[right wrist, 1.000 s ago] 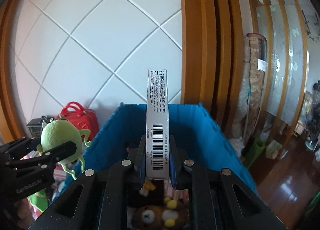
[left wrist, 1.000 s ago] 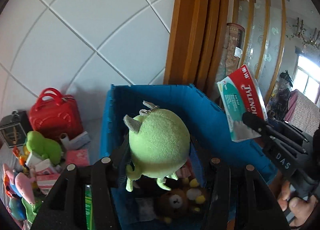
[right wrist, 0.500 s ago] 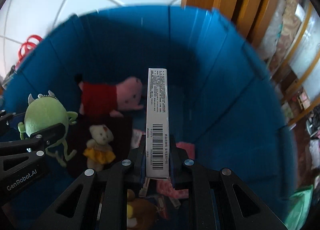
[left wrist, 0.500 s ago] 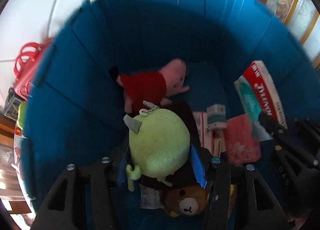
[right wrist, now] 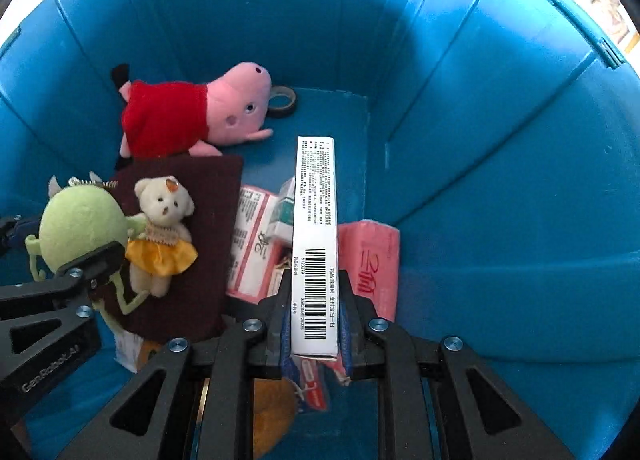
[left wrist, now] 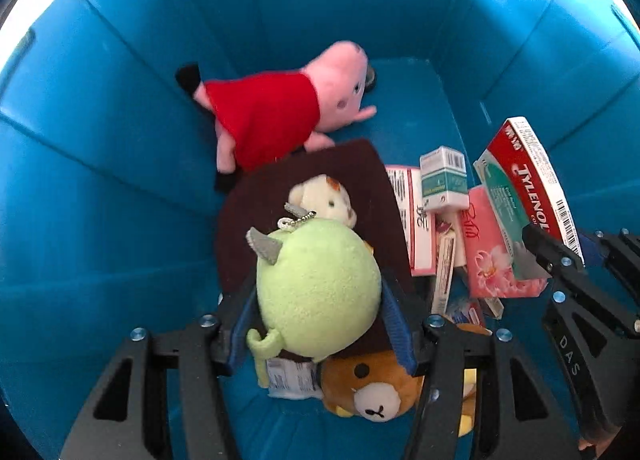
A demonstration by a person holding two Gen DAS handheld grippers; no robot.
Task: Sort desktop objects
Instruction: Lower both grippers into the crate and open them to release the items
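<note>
**Ana:** Left wrist view: the left gripper [left wrist: 320, 292] is pinching one round green plush [left wrist: 318, 284], gray horn and bead chain on top, inside the blue bin [left wrist: 100, 179]. Beyond the jaws are lying three more plush toys: one pink pig [left wrist: 280, 107], one cream bear [left wrist: 324, 199] on a maroon cloth [left wrist: 248, 211], one brown bear [left wrist: 372, 388] just under the jaws. To their right, the right gripper [left wrist: 548, 252] is gripping a red Tylenol box [left wrist: 528, 179].

**Ben:** Right wrist view: the right gripper [right wrist: 314, 312] is squeezing that box [right wrist: 316, 244] edge-on, barcode facing up. Only here is a tape roll [right wrist: 282, 99] showing whole, beyond the jaws by the pig [right wrist: 192, 111]. The brown bear's face is hidden here.
</note>
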